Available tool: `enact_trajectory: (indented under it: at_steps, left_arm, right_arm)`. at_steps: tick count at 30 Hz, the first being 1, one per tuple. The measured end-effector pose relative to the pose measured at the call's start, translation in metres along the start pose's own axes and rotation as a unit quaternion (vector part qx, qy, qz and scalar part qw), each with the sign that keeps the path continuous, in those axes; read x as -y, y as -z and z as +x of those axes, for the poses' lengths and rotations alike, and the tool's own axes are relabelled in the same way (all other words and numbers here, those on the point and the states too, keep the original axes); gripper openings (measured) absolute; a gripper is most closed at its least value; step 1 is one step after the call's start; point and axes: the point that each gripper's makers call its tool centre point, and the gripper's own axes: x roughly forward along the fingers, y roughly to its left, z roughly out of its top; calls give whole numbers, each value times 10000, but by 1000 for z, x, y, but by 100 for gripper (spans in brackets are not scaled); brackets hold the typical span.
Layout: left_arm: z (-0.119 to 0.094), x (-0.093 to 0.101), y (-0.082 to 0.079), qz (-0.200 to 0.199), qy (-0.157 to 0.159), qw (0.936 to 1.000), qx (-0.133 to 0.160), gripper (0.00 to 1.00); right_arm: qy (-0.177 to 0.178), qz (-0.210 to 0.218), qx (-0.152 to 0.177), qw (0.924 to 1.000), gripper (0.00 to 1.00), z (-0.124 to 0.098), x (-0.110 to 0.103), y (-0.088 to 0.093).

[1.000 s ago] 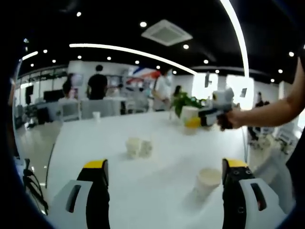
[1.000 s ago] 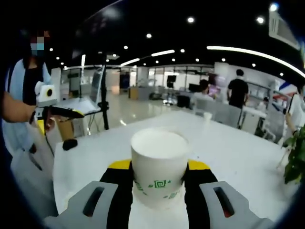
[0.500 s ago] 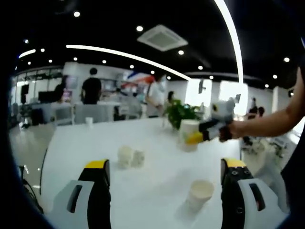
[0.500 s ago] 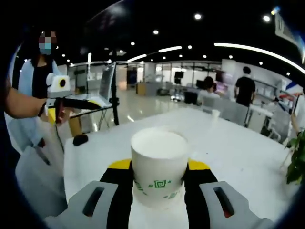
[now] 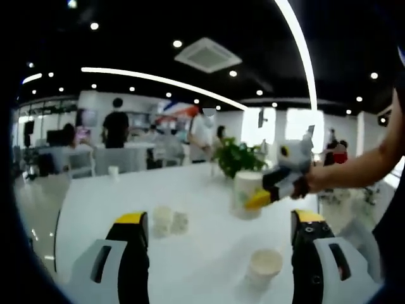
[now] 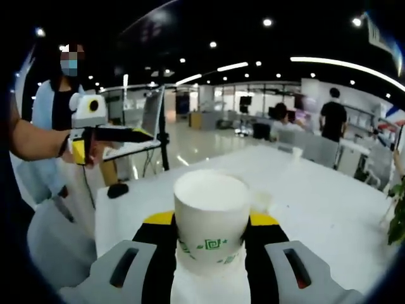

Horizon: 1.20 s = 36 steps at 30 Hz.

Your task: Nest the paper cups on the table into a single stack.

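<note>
My left gripper (image 5: 218,218) hangs open over the white table (image 5: 202,253) with nothing between its jaws. An upright empty paper cup (image 5: 264,266) stands just inside its right jaw. Two more cups (image 5: 169,220) sit close together further out on the left. From the right, a hand brings in my right gripper (image 5: 269,190), shut on a white paper cup (image 5: 245,193) held above the table. In the right gripper view that cup (image 6: 211,218), with a green logo, sits upright between the jaws of the right gripper (image 6: 211,223). The left gripper (image 6: 95,130) shows at the left, in a hand.
A small cup (image 5: 112,170) stands at the table's far end, seen again as a far cup (image 6: 297,152). A green plant (image 5: 237,158) stands behind the held cup. A dark object (image 6: 117,189) lies by the table's edge. People stand in the office beyond.
The right gripper with its cup has come lower and nearer the middle of the table in the left gripper view. Both cameras have shifted; the cups on the table stay put.
</note>
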Motion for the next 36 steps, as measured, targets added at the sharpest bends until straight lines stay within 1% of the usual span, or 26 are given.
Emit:
enact_trajectory:
  at_steps: [6, 13, 16, 25, 36]
  left_arm:
    - [6, 3, -5, 42, 60, 10000, 2, 93]
    - [15, 12, -11, 60, 168, 9998, 20, 93]
    - [18, 16, -12, 95, 229, 9997, 2, 91]
    - [26, 25, -18, 181, 380, 9991, 35, 87]
    - [34, 37, -20, 276, 556, 9981, 14, 84]
  right_arm:
    - [-68, 9, 34, 10000, 39, 0, -8, -3]
    - [-144, -2, 56, 9999, 39, -1, -16, -5]
    - [-181, -31, 23, 9998, 39, -1, -20, -3]
    - [-458, -38, -1, 9989, 39, -3, -39, -5]
    - [-592, -103, -12, 9982, 39, -5, -53, -7]
